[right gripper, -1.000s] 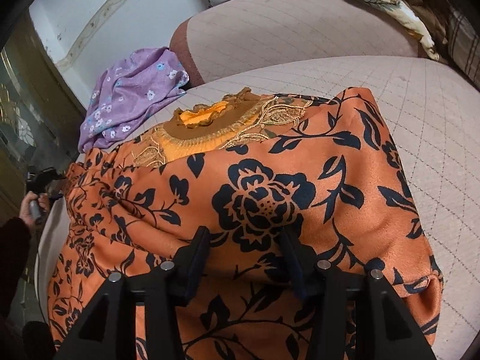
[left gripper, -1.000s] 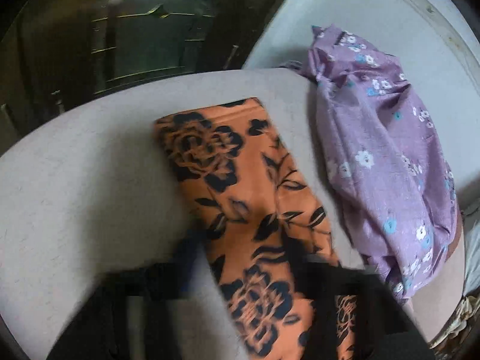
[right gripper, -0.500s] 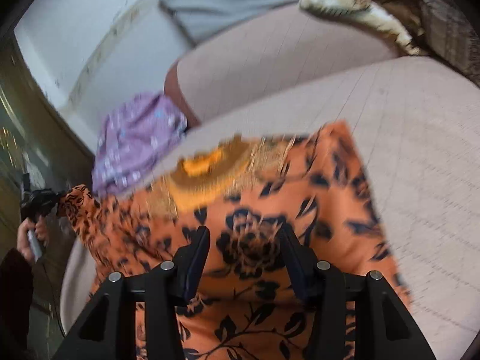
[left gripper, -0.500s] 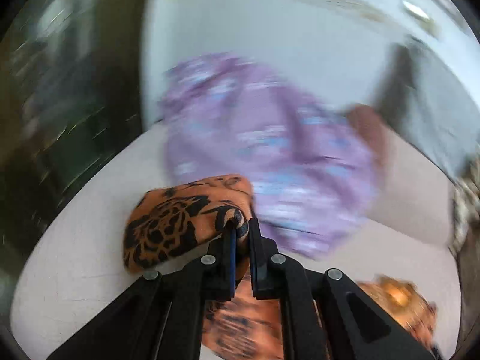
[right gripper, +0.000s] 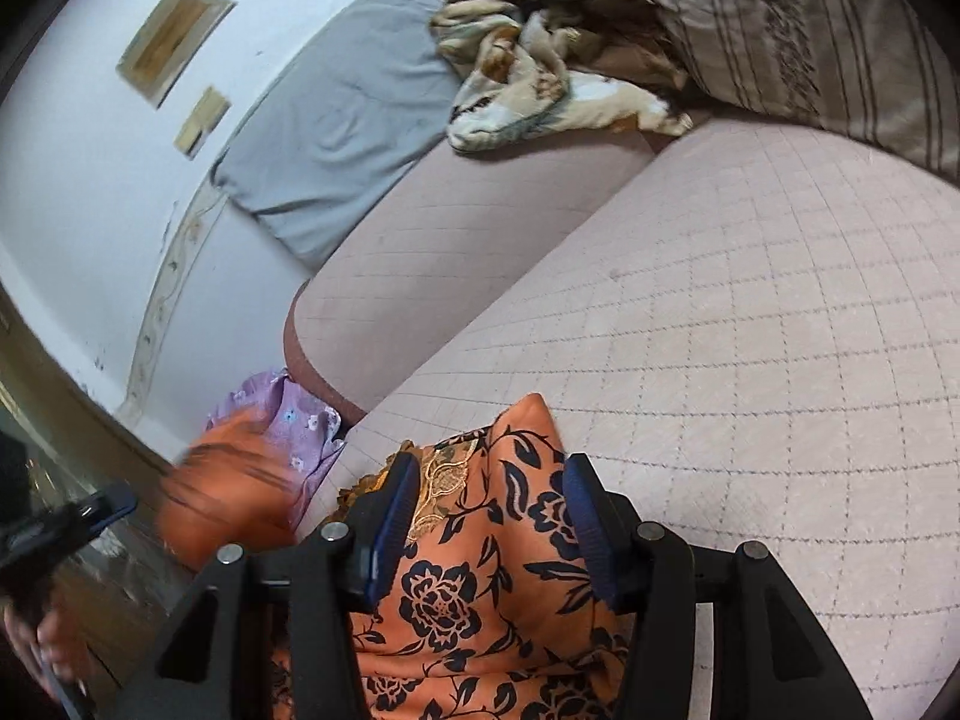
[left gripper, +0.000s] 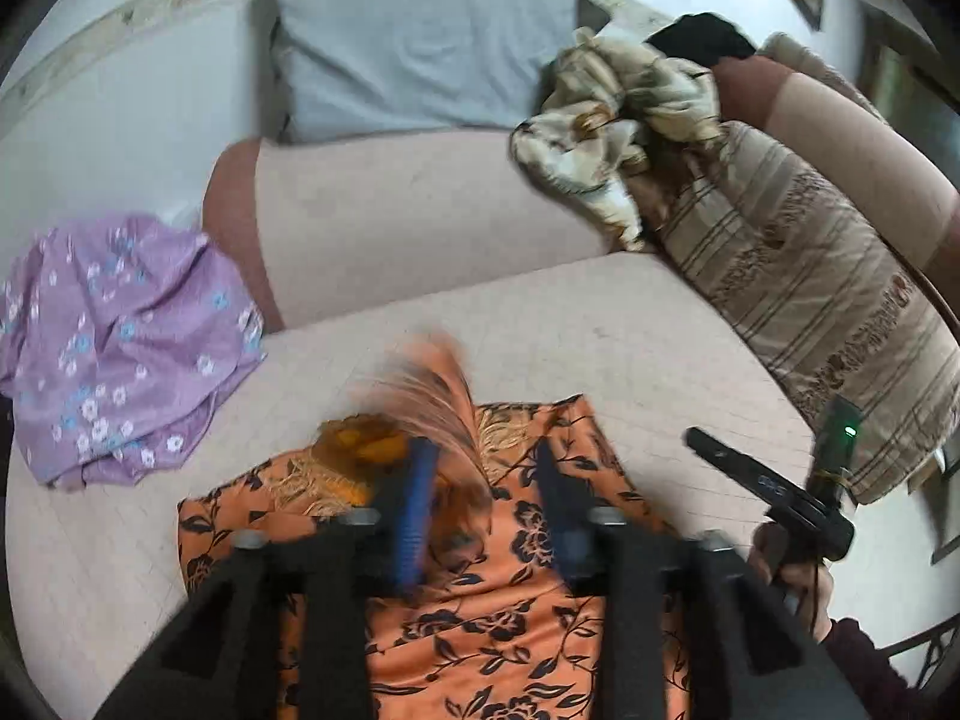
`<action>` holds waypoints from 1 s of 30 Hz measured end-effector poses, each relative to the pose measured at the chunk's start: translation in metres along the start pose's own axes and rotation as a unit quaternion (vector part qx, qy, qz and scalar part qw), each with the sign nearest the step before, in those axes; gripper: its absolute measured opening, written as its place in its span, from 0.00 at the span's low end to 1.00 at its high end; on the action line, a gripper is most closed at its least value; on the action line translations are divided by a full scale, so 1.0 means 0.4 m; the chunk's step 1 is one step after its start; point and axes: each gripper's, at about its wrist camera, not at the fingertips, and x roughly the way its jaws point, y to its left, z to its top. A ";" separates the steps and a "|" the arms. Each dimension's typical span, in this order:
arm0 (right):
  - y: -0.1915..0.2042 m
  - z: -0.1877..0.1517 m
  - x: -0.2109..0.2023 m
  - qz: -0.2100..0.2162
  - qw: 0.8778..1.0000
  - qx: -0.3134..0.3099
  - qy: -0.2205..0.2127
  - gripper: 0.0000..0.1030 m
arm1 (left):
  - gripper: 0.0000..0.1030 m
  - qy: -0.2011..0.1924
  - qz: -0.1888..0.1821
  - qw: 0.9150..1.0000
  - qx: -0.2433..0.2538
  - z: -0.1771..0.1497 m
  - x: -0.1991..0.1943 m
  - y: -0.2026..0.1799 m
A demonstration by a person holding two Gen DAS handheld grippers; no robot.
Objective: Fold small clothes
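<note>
Orange floral fabric fills the lower middle of both views: the orange garment point(left gripper: 516, 618) lies on the quilted seat cushion point(right gripper: 750, 324), its gold-embroidered neckline toward the sofa backrest point(left gripper: 420, 210). Beyond the garment's far edge the cushion runs bare up to the backrest, and there is open cushion to its right as well. The purple floral cloth point(left gripper: 114, 336) sits at the garment's left, close but apart from it.

Left gripper point(left gripper: 483, 516) hangs over the garment with its jaws spread wide, a blurred flap of orange cloth between them; whether that flap touches a finger I cannot tell. Half a second ago those jaws were pinched on a bunched corner out by the purple cloth; now they are parted and above the neckline.

Right gripper point(right gripper: 489, 531) has its jaws wide apart too, straddling the garment's near part, gripping nothing, as before.

Farther from the garment: a grey pillow point(left gripper: 420, 42), a crumpled beige blanket point(left gripper: 612, 138), a striped cushion point(left gripper: 828, 324), white wall behind.
</note>
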 end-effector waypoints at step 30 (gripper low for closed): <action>0.185 -0.101 0.230 -0.005 0.978 -0.168 0.124 0.10 | 0.69 0.091 0.243 0.949 -0.179 -0.448 0.168 0.505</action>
